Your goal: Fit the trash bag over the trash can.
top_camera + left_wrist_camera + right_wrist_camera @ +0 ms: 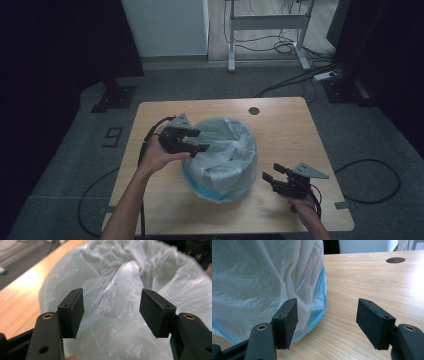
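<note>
Under plastic bag [225, 155]; bin hidden.

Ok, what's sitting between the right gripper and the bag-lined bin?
Nothing: in the high view bare tabletop separates the right gripper from the bag-lined bin. The right gripper view shows the same open wood.

A dark "9" [114, 136] is marked on the grey floor [65, 165] left of the table [280, 125].

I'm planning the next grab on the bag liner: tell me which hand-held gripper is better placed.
Probably left. The left hand-held gripper hangs open at the plastic bag rim; the right hand-held gripper sits open on the table, beside the bag.
</note>
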{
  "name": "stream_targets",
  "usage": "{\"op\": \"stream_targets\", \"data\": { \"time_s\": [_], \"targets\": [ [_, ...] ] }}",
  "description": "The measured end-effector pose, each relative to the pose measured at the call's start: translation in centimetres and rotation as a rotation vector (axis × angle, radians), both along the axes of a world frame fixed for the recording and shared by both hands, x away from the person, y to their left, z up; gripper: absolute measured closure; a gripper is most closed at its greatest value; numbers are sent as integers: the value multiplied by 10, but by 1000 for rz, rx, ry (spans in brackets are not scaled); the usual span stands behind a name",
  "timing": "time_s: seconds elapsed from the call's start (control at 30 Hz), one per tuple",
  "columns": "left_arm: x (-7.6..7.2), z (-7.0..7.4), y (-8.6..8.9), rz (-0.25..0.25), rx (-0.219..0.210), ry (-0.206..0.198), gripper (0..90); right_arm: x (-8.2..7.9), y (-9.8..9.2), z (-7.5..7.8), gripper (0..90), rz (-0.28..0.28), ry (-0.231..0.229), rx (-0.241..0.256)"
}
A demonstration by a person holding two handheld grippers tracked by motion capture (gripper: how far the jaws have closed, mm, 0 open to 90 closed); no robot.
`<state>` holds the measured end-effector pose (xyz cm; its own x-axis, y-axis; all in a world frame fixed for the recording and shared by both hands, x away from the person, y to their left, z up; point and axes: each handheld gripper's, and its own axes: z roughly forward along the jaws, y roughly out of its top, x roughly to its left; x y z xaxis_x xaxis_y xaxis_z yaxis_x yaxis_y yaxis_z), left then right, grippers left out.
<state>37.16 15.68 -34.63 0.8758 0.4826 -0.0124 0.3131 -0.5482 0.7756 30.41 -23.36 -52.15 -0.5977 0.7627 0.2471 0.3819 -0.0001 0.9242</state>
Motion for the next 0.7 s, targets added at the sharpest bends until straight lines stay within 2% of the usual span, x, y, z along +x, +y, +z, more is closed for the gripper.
{"op": "stream_targets", "data": {
  "time_s": [0.1,0.17,0.37,0.7],
  "targets": [
    [-9,1,10,7,-59,-2,351,0,0,0,330,0,0,-3],
    [-16,0,15,17,-68,-16,350,0,0,0,330,-1,3,-2],
    [-39,-6,34,34,-134,-24,349,0,-2,-1,330,-9,3,-6],
    [-72,-23,62,75,-185,-38,349,3,-1,1,330,-16,1,-3]
  ]
}}
